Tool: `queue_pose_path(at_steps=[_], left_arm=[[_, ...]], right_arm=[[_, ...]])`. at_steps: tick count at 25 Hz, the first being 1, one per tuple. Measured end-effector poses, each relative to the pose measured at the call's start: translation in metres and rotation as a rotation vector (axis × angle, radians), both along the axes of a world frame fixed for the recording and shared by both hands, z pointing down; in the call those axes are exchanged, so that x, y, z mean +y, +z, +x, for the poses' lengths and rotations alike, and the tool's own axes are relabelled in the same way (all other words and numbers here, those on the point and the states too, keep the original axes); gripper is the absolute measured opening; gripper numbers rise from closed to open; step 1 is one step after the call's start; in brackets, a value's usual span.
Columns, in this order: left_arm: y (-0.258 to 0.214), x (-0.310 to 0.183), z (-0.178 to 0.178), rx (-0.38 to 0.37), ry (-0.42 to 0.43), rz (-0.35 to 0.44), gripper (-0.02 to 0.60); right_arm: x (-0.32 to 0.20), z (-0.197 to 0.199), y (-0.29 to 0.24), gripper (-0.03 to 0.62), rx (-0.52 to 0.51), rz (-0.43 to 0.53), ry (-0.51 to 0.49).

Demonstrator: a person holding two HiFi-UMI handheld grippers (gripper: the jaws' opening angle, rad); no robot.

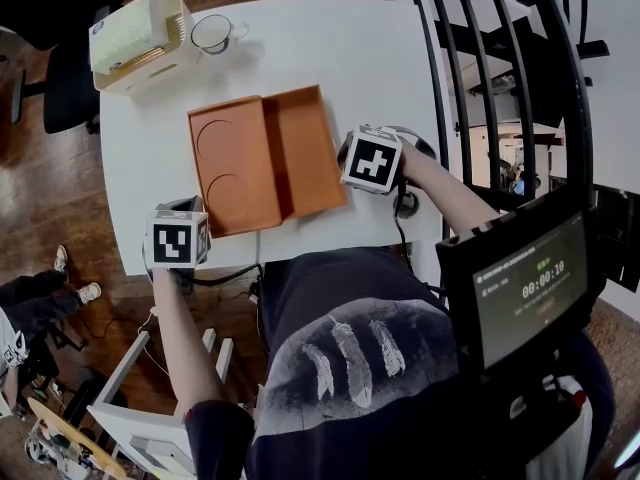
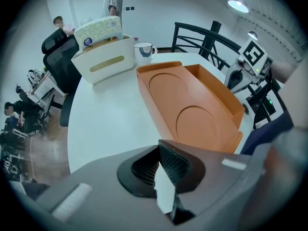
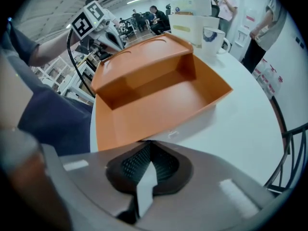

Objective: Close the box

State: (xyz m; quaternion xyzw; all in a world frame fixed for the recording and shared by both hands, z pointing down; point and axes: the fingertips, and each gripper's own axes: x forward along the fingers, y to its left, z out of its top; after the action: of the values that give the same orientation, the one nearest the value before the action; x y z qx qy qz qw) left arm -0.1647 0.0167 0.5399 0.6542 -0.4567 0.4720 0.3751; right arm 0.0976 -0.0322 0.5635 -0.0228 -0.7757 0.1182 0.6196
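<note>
An orange box lies open on the white table (image 1: 150,158). Its lid (image 1: 235,163), embossed with two circles, lies flat on the left; the empty tray (image 1: 308,148) is on the right. My left gripper (image 1: 192,208) is at the table's front edge, just off the lid's near left corner, jaws shut and holding nothing. In the left gripper view the lid (image 2: 192,109) stretches ahead of the left gripper (image 2: 161,150). My right gripper (image 1: 346,156) sits by the tray's right wall, shut and holding nothing. The right gripper view has the tray (image 3: 159,95) directly before the right gripper (image 3: 149,150).
A white holder with a tissue pack (image 1: 140,38) and a mug (image 1: 213,33) stand at the table's far left corner. A black cable (image 1: 405,203) lies right of the box. A black railing (image 1: 500,58) and a timer screen (image 1: 530,283) stand at the right. People stand in the background.
</note>
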Motion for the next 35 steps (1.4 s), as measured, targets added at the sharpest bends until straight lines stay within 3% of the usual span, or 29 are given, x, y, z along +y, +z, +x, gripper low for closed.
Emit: queue_pose_path(at_steps=[5,9,17,25,35], left_arm=[[0.001,0.0,0.001,0.015,0.001,-0.013,0.014],[-0.002,0.0,0.005,0.047,-0.005,-0.012,0.014],[-0.001,0.0,-0.001,0.002,0.022,-0.025,0.014],[-0.004,-0.002,0.006,0.031,0.022,-0.015,0.014],[-0.004,0.0,0.002,0.009,0.046,-0.023,0.014]], right_arm=[[0.013,-0.012,-0.005,0.005,-0.059,-0.067,0.05],[0.009,-0.023,-0.01,0.005,-0.06,-0.004,-0.039],[-0.012,-0.028,-0.013,0.005,-0.08,0.069,-0.022],[-0.013,-0.041,-0.015,0.005,-0.106,0.095,-0.043],[-0.017,-0.049,-0.017,0.005,-0.107,0.126,-0.07]])
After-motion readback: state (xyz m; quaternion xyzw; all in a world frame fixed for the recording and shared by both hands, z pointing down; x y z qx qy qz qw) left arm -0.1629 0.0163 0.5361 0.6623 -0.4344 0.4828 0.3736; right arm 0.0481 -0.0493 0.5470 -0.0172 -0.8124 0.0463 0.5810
